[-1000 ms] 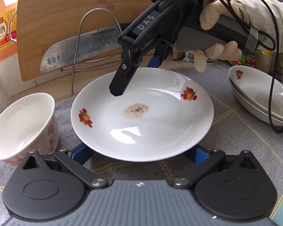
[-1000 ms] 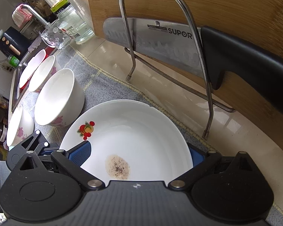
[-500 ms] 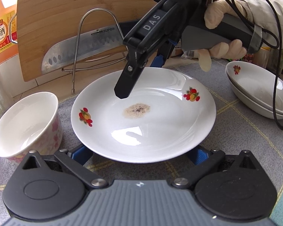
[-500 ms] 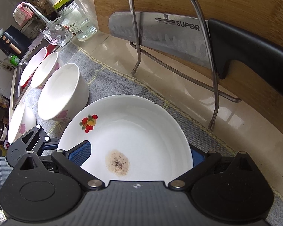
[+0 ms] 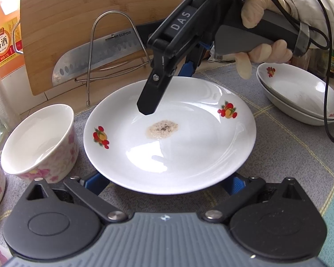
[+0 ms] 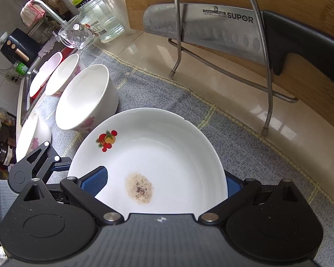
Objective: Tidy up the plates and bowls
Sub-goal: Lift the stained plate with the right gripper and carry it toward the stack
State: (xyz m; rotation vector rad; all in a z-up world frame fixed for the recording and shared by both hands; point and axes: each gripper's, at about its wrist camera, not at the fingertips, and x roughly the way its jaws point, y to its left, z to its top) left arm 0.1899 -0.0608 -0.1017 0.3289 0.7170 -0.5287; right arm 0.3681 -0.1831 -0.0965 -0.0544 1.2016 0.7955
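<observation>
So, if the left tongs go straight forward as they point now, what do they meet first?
Probably the near rim of the soiled plate, which lies directly ahead between the open left tongs. Whether they would pass under it is unclear.

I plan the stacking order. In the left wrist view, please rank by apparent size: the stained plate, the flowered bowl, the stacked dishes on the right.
1. Stained plate, clearly largest.
2. Stacked dishes and flowered bowl look similar; their distances differ, so I leave them unranked.

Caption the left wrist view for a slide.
Right hand-held gripper straddling the far rim of a stained fruit-print plate, floral bowl beside it.
</observation>
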